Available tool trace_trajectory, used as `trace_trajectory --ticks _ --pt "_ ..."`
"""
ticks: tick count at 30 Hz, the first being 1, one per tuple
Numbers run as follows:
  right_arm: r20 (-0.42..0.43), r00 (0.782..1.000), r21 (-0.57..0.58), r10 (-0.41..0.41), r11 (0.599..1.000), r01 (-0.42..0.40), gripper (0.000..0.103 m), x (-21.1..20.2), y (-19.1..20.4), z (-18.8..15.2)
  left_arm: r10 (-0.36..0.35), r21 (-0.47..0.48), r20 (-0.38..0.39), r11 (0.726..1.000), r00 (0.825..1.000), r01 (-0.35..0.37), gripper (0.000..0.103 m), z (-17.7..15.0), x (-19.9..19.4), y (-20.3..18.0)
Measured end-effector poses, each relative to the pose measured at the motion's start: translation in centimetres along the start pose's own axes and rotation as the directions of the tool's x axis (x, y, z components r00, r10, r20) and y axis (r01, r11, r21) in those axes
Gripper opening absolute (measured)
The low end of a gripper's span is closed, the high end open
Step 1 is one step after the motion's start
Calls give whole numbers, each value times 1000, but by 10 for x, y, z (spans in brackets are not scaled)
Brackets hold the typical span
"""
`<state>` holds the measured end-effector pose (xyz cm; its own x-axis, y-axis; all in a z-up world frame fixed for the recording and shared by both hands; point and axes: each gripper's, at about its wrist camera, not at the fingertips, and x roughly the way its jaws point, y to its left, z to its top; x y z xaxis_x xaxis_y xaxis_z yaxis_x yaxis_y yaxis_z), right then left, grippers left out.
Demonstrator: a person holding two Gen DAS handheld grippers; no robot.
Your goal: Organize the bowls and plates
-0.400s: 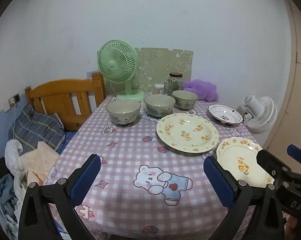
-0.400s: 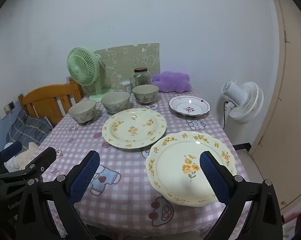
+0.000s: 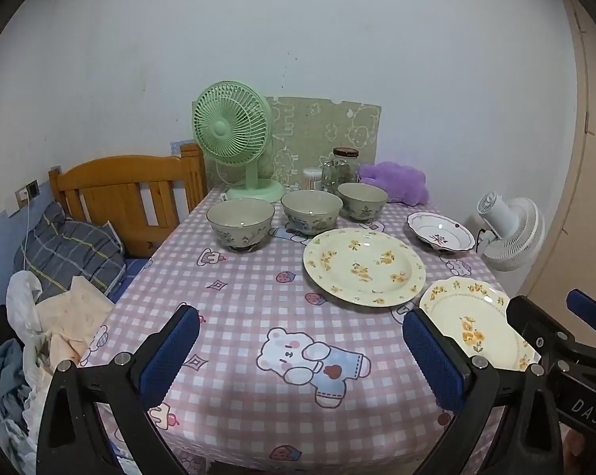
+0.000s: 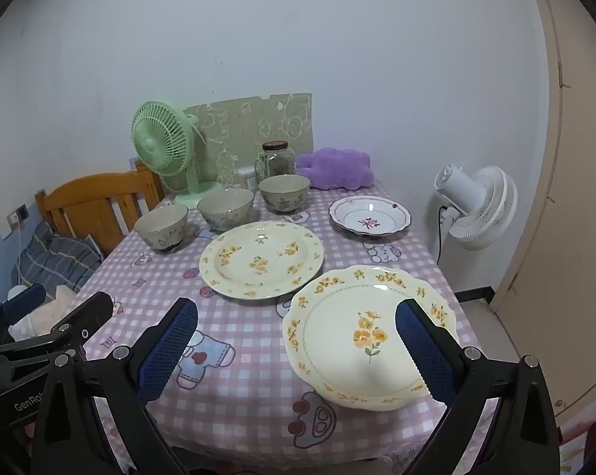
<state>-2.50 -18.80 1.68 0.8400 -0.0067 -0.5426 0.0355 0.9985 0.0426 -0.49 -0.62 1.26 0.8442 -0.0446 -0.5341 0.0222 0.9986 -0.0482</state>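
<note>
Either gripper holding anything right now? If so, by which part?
Nothing is held. The left gripper and right gripper are both open above the table; the scalloped plate lies flat, ungripped.

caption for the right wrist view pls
Open right gripper above a scalloped plate on the checked table.

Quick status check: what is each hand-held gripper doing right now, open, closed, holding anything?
Left hand-held gripper: open, holding nothing, above the tablecloth.
Right hand-held gripper: open, holding nothing, in front of the scalloped plate.
</note>
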Motion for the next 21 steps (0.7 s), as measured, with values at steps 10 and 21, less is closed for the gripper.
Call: trace_trajectory --ticks 10,21 --pt "21 1000 -11 5 1000 -5 101 3 1 -8 9 -1 8 1000 1000 -9 102 -6 0 -1" --pt "24 1000 -10 7 1000 -7 101 5 0 -7 9 5 15 1000 1000 -9 102 -9 -2 2"
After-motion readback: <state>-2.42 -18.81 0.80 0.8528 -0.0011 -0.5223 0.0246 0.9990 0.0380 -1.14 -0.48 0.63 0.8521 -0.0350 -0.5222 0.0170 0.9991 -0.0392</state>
